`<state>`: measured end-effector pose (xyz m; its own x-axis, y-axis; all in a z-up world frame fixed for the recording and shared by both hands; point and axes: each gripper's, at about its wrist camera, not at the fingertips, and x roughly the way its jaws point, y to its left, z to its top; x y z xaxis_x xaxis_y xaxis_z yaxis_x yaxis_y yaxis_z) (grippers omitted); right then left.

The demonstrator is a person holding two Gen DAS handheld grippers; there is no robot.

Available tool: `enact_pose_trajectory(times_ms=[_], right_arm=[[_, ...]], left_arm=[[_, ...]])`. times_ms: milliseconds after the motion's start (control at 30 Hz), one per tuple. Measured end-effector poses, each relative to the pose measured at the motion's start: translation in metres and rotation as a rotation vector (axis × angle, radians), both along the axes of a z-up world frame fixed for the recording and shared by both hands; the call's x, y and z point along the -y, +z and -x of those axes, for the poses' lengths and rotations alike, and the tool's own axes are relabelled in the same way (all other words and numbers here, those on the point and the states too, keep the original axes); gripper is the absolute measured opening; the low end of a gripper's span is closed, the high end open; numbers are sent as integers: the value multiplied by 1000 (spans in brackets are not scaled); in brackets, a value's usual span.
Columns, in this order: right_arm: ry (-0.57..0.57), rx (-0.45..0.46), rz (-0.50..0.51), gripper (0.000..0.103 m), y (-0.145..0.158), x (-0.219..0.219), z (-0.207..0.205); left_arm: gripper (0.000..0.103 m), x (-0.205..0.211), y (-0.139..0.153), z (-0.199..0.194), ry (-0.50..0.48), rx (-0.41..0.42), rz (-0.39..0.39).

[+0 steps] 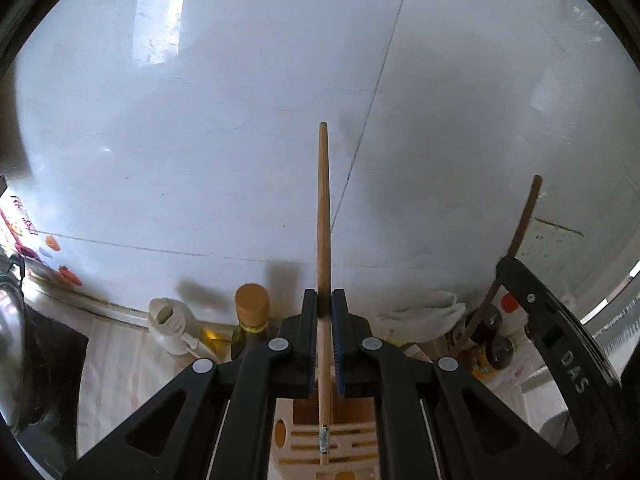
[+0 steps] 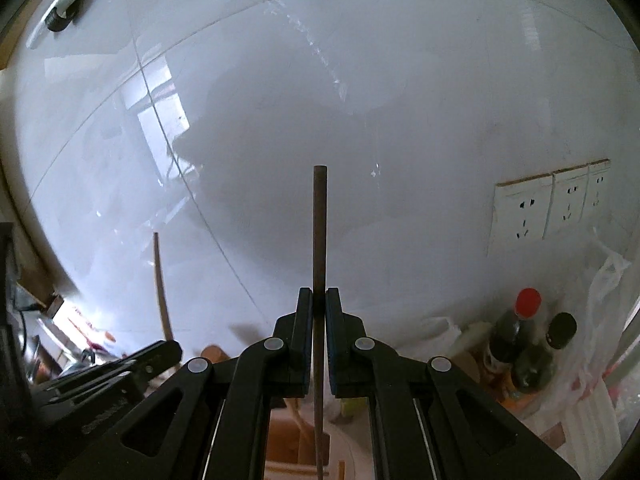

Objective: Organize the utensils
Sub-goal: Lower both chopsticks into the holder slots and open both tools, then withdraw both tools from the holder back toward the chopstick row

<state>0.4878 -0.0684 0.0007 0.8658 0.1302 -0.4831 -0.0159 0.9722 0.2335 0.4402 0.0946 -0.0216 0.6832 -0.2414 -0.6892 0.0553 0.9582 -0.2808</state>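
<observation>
In the left wrist view my left gripper (image 1: 324, 300) is shut on a light wooden chopstick (image 1: 324, 200). The stick runs up past the fingertips, and its lower end hangs over a slotted wooden utensil holder (image 1: 352, 440). At the right of that view my right gripper (image 1: 508, 276) carries a dark brown chopstick (image 1: 524, 220). The right wrist view shows my right gripper (image 2: 319, 298) shut on that dark chopstick (image 2: 319, 232), which points up at the wall. At its lower left is my left gripper (image 2: 160, 350) with the light chopstick (image 2: 160, 280). Part of the wooden holder (image 2: 280, 440) shows below.
A white tiled wall (image 1: 200, 140) stands close ahead. Along its foot are a brown-capped bottle (image 1: 252, 312), a white bottle (image 1: 172, 324) and a white cloth (image 1: 424, 316). To the right stand a red-capped bottle (image 2: 516, 332), a black-capped bottle (image 2: 548, 348), wall sockets (image 2: 552, 204) and a plastic bag (image 2: 600, 340).
</observation>
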Motion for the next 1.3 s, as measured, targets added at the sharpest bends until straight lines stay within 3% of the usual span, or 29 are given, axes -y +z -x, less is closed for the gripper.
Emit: enact_pose_trajectory(times_ms=[433,700,1067,1267,1300], right_arm=[[-33,59,-50,6,-11,3,-2],[-6,38,-49,6,-27,4,10],[139,-41,-36,6,-42,-4,39],[228,-152,-20,8,-49,-11,40],[233,-164,-17,12,-50,-10,40]], left_arm=[[4,17,-22,-28,-9,26,-12],[4,16,-40,-10,-29,-25,-6],[4,6,-43,18,-63,-78,-11],[13,-9,-34,30,-53,-103,44],[28,-13,-29,33,-37,-96,50]])
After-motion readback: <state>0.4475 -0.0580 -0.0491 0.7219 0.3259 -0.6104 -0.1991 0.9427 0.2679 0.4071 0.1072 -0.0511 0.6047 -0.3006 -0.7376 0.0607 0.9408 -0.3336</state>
